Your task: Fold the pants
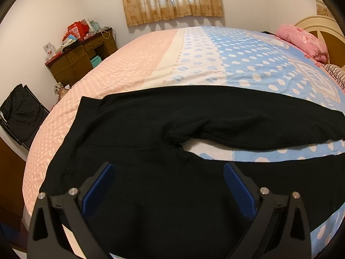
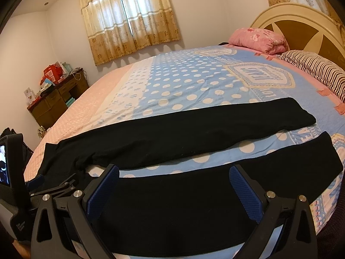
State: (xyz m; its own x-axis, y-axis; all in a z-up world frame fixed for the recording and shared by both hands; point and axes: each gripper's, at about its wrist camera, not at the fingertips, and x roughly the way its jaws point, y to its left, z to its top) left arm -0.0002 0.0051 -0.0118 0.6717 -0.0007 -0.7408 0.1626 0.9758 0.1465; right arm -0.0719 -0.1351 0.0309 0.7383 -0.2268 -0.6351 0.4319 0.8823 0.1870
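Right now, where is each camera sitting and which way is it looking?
Left wrist: sits on the left tool, low over the waist end of the black pants, facing across the bed to the curtain; its open fingers show.
Right wrist: sits on the right tool, over the near pant leg, facing the same way; its open fingers and the left tool show.
Both share pants, bed, curtain, desk.

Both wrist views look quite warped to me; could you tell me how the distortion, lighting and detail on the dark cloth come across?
Left wrist view: strong fisheye bulge, the bed curves like a dome, dark corners; the pants read as near-flat black with few folds visible. Right wrist view: same bulge, the curtain glows from daylight behind it, the pants again lose texture; both open grippers stay sharp.
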